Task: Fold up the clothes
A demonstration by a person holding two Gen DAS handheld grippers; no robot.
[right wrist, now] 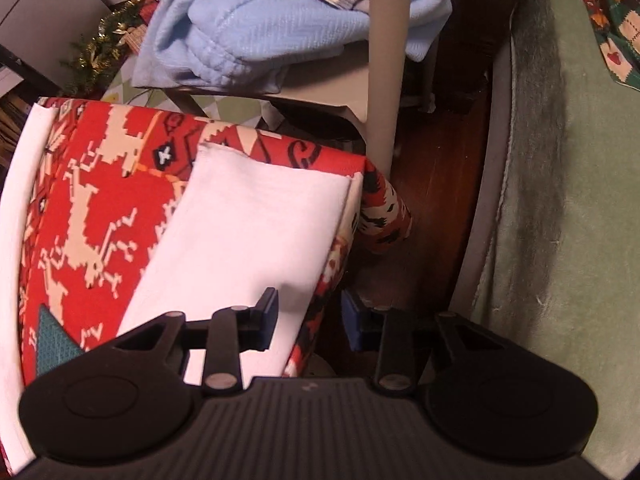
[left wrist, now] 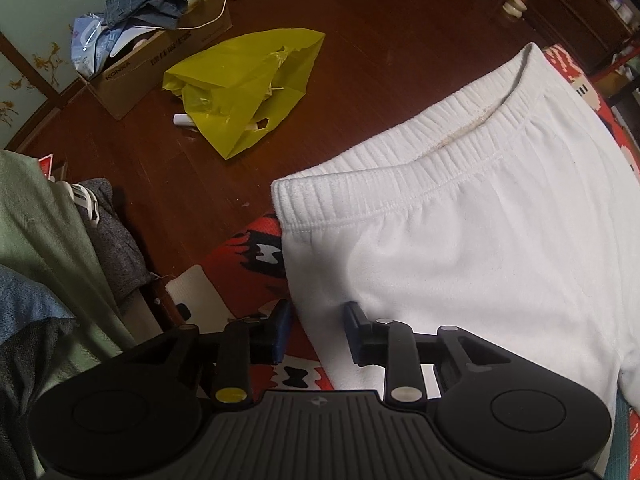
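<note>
- White fleece trousers (left wrist: 472,240) lay flat on the red patterned cloth (left wrist: 256,256) covering the work surface; their ribbed elastic waistband (left wrist: 400,176) reached the surface's far edge in my left wrist view, overhanging it slightly.
- My left gripper (left wrist: 318,330) stood with its jaws apart and nothing between them, straddling the trousers' left side edge: the right finger was over the white fabric, the left finger over the red cloth. I could not tell whether either finger touched.
- In the right wrist view, one white trouser leg (right wrist: 248,240) ran along the red patterned cloth (right wrist: 92,200) towards the surface's far right corner, its hem (right wrist: 276,166) just short of the far edge.
- My right gripper (right wrist: 308,316) was likewise spread wide and empty, straddling the surface's right edge: the left finger over the trouser leg, the right finger past the edge, above the dark wood floor (right wrist: 432,216).
- Beyond the surface, a yellow plastic bag (left wrist: 244,88) and a cardboard box (left wrist: 160,64) of oddments stood on the floor.
- A light blue blanket (right wrist: 248,28) lay heaped on a seat beyond the far edge.
- A green blanket (right wrist: 560,200) lay off to the right.
</note>
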